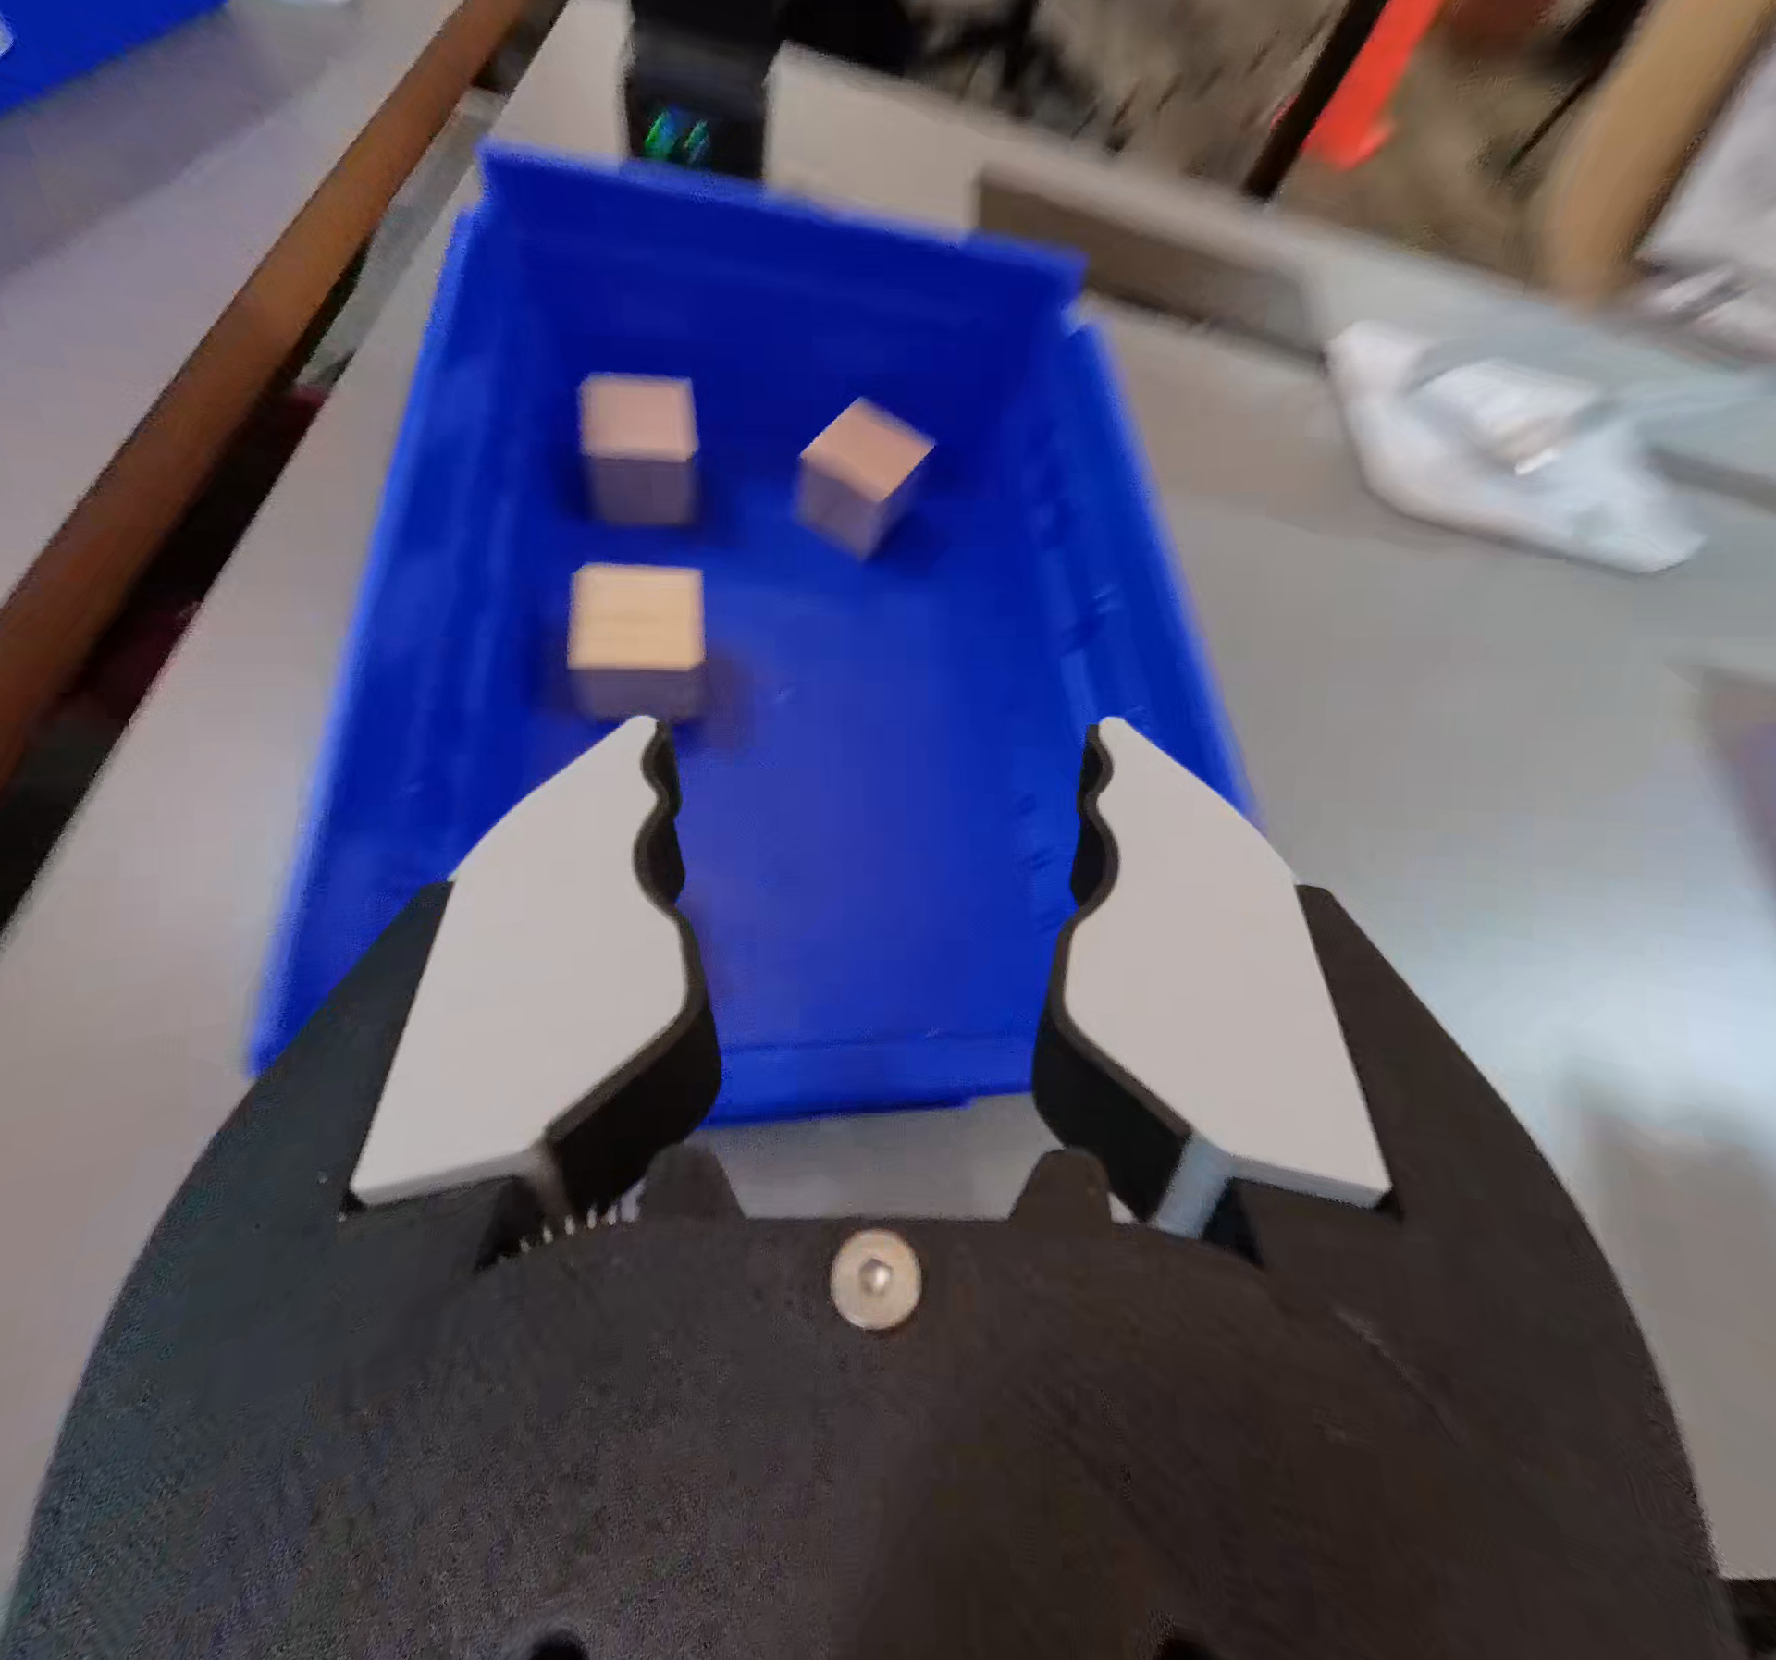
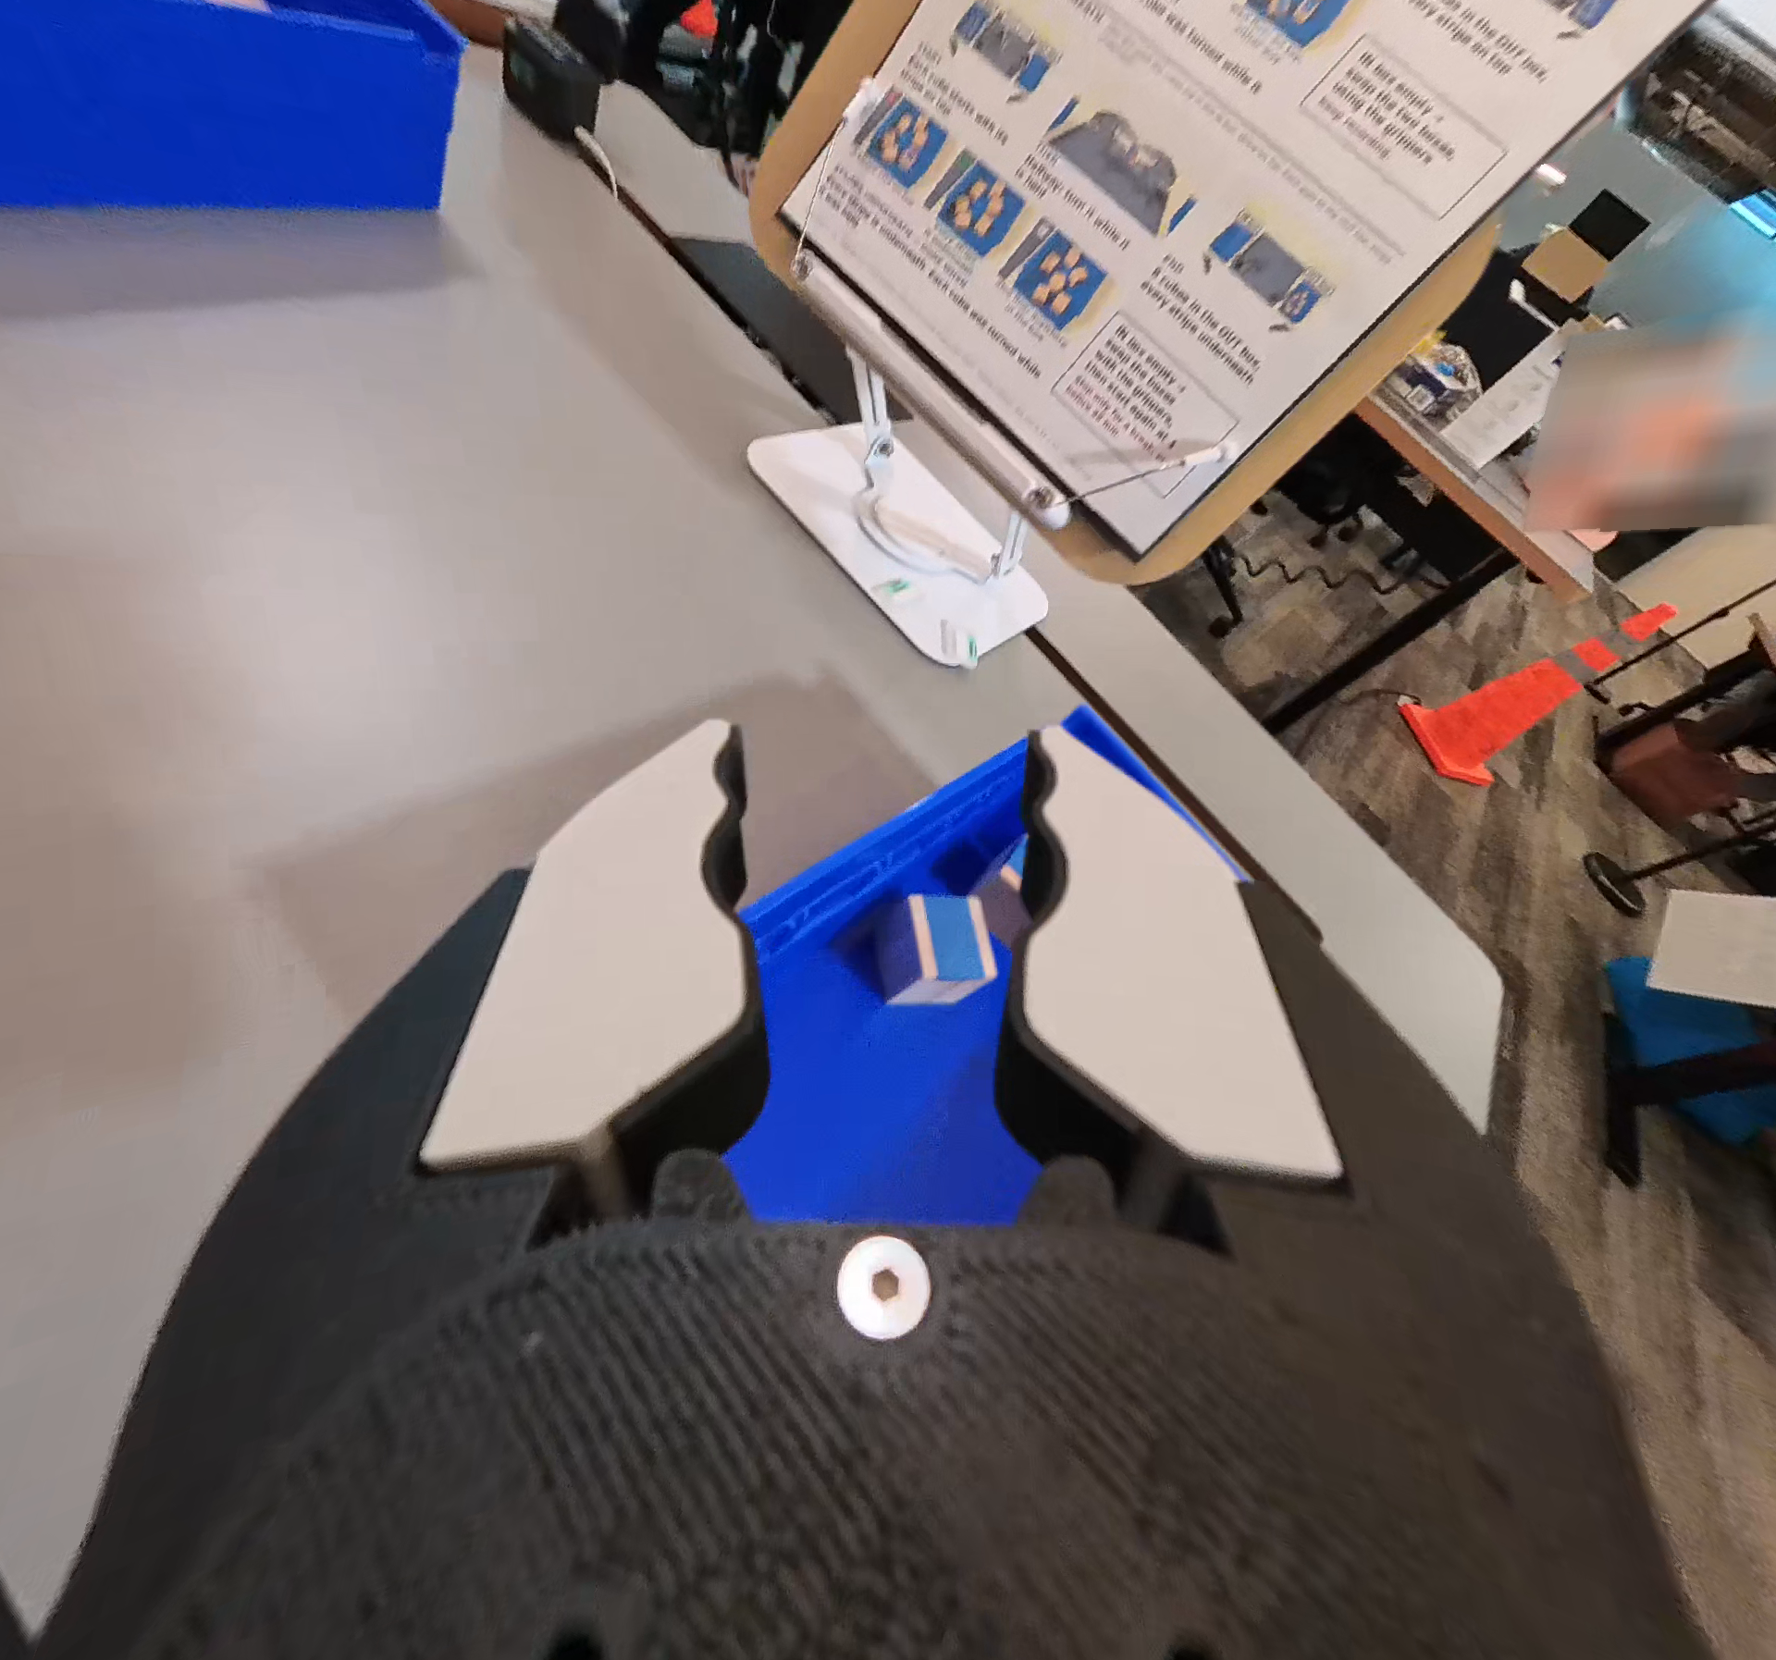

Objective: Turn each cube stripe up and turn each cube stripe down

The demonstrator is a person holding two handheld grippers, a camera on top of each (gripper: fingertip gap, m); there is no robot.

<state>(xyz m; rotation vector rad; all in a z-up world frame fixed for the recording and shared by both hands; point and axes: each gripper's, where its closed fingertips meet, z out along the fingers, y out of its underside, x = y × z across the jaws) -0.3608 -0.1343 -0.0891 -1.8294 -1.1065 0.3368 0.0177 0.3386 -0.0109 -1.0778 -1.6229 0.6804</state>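
We are hovering the left tongs [image 1: 879,749] spread wide and empty over a blue bin [image 1: 461,653] on the grey worktop [image 1: 1442,845]. Three pale cubes are sitting apart inside it: nearest cube [image 1: 634,639], far-left cube [image 1: 637,446], and one turned cube [image 1: 865,472] lying skewed to its right. No stripe is showing clearly on them through the blur, so we are guessing they are stripe down, though we cannot tell. The bin is keeping them corralled, within easy reach from above.

Over on the right, we are holding the right tongs [image 2: 884,778] open too, gripping nothing, tilted down over a second blue bin [image 2: 865,855] at the worktop's edge. A striped cube [image 2: 937,946] is lying there, its pale stripe facing up and towards us, with another cube partly hidden behind a finger. An instruction board [image 2: 1201,173] is standing on its stand [image 2: 903,557] beyond, angled for us to read. A third bin [image 2: 221,105] is resting far left.
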